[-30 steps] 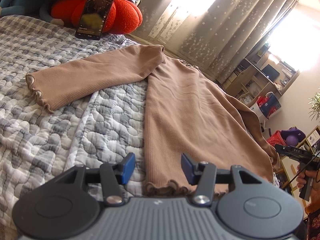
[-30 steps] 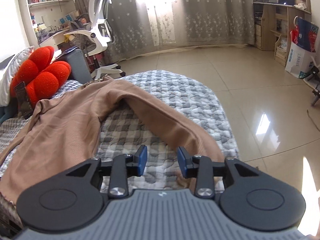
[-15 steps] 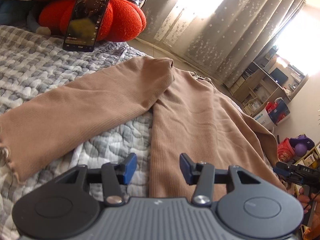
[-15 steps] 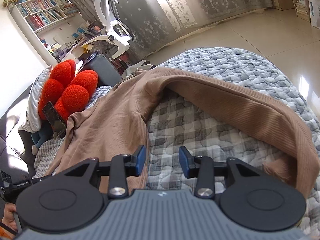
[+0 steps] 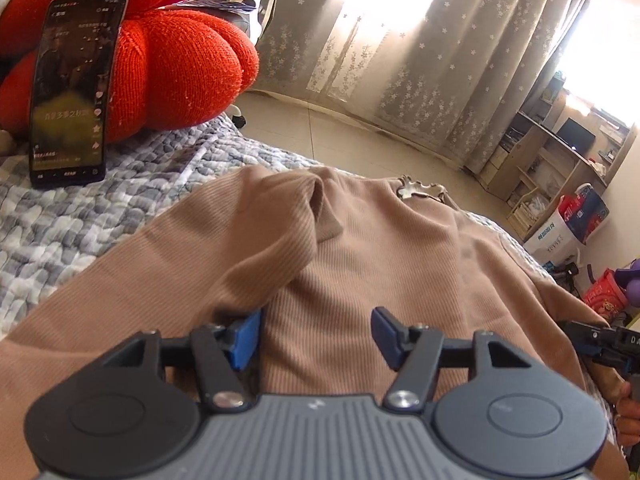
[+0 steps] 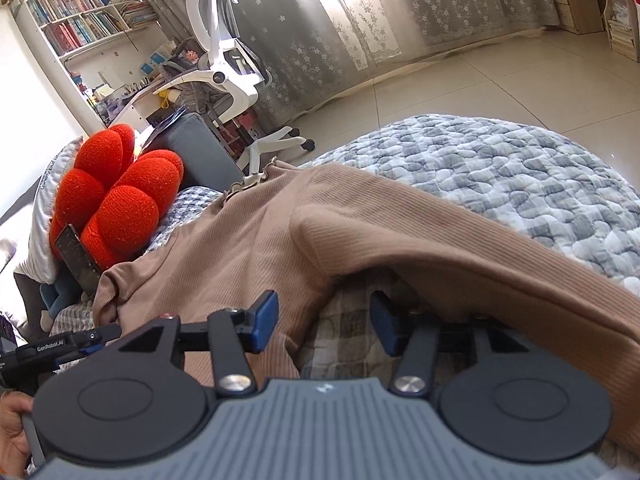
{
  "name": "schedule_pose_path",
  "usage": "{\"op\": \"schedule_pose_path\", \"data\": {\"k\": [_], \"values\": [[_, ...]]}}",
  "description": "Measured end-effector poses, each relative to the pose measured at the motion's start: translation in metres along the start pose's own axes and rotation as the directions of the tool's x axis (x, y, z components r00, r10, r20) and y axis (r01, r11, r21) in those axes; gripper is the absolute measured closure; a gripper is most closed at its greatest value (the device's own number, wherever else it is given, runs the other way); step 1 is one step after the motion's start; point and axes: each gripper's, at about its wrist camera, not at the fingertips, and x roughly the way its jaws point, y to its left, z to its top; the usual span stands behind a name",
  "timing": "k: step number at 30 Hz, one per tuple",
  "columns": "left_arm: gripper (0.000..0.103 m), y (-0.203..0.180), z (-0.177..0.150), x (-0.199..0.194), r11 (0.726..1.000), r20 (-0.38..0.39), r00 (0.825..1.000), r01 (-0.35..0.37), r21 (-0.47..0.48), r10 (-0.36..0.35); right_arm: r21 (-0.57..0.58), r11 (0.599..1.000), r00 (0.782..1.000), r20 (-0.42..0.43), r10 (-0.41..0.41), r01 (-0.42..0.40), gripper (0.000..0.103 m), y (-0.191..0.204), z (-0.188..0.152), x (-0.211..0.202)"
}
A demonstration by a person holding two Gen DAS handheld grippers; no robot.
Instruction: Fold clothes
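Left wrist view: the left gripper (image 5: 316, 334) hangs low over a tan ribbed top (image 5: 400, 264) spread flat on the bed (image 5: 80, 216), which wears a grey-and-white checked quilt. Its blue fingers (image 5: 244, 338) stand apart and have just been opening wider; the cloth lies under the gap, but neither pad presses on it. One sleeve (image 5: 192, 272) runs off to the left across the quilt, and the frilled neckline (image 5: 420, 191) points toward the far edge of the bed. A phone (image 5: 74, 88) leans upright against a red plush cushion (image 5: 172, 68) near the bed's far left corner. At the right edge the other tool shows, with a hand below it.

Right wrist view: the right gripper (image 6: 324, 326) sits over the spot where the top's body (image 6: 240, 256) meets the quilt. Its fingers (image 6: 264, 322) are likewise parted, have just been spreading, and clamp nothing. The other sleeve (image 6: 460, 256) arches over the quilt toward the right edge of the bed, partly lifted above the right finger. Beyond the bed stand a white office chair (image 6: 224, 64) and a bookshelf (image 6: 88, 20).
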Motion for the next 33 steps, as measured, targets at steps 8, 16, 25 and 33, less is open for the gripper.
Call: {"op": "schedule_pose_path", "data": {"k": [8,16,25,33], "values": [[0.075,0.027,0.02,0.021,0.977,0.108,0.993,-0.029,-0.213,0.053,-0.069,0.993,0.992,0.096,-0.087,0.093,0.09,0.0,0.018,0.016],[0.092,0.03,0.014,0.02,0.977,0.17,0.98,-0.071,-0.203,0.107,0.003,0.982,0.968,0.167,-0.186,0.188,0.098,-0.03,0.047,0.024],[0.074,0.031,0.016,0.01,0.986,0.08,0.996,-0.022,-0.166,0.036,0.057,0.993,0.987,0.123,-0.106,0.1,0.061,-0.037,0.034,0.014],[0.063,0.03,-0.01,-0.02,0.988,0.02,0.999,0.041,-0.151,-0.038,0.079,0.997,0.998,0.054,-0.007,0.003,0.059,-0.038,0.01,-0.021]]}}
